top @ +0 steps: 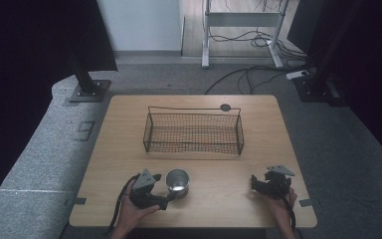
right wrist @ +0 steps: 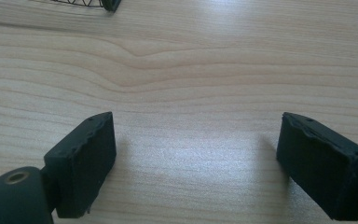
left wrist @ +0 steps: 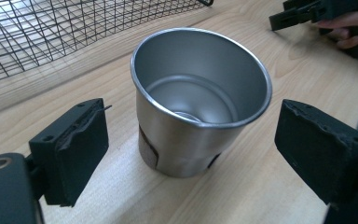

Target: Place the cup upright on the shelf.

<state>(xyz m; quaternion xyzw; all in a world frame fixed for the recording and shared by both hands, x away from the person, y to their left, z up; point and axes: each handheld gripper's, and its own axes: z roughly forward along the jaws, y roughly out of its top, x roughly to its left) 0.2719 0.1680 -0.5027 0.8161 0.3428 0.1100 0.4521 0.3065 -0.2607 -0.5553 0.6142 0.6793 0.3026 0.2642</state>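
Up the middle of the high view sits a black wire mesh basket (top: 193, 132), long and shallow, nothing visible inside it, standing on the wooden table (top: 278, 124). Just behind its far right corner, a small dark round disc (top: 225, 107) lies on the tabletop. Beyond the table, upper centre of the frame, a white desk frame (top: 243, 30) stands with cables (top: 243, 74) snaking over the grey floor.

Lower centre-left of the high view, there's the metal cup (top: 177, 182), upright on the table, well in front of the basket and apart from it. In the left gripper view it takes the centre: brushed steel, open mouth with a rolled rim, wider at the top than at the base, empty inside. Dark patches low on its wall could be a label or reflections; nothing there can be read.

The left gripper (left wrist: 186, 154) is spread wide, jaws on either side of the cup and clear of its wall, nothing clamped. The basket's mesh runs across the upper left of that view, and the other hand (left wrist: 349, 28) with its gripper sits at the upper right.

Over at the lower right of the high view, the right gripper (top: 256, 182) is held low over bare wood. In its own view the jaws stand wide apart, released, with a basket corner at the upper left.
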